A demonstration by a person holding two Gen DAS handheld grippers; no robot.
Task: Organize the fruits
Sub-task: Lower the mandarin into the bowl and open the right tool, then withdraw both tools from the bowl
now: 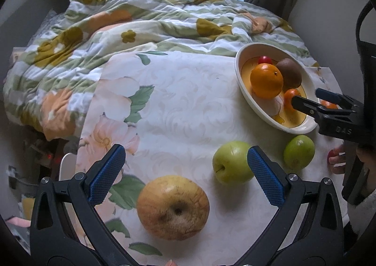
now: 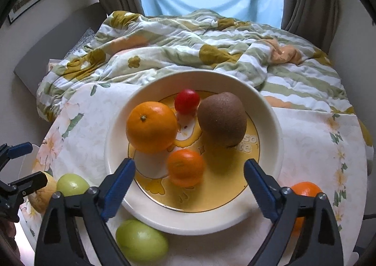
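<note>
Four fruits already lie in the cream ceramic bowl with the yellow cartoon base (image 2: 112, 139): a large orange (image 2: 151, 127), a red cherry tomato (image 2: 186, 101), a brown kiwi (image 2: 222, 120) and a small tangerine (image 2: 185, 167). The right gripper (image 2: 189, 186) hangs over the bowl's near rim with its blue pads spread wide and nothing between them; the tangerine sits just ahead of the gap, untouched.

The loose fruit lies near the near edge of the floral tablecloth (image 1: 183, 92). The left gripper (image 1: 185, 172) is likewise spread and empty, and the russet yellow apple (image 1: 172, 207) rests almost centred below its gap, dimple upward. I judge this the nearer hand for that apple. The green apple (image 1: 231, 162) sits partly behind its right-hand pad, and a smaller green fruit (image 1: 299, 152) lies beyond, just beside the bowl.
</note>
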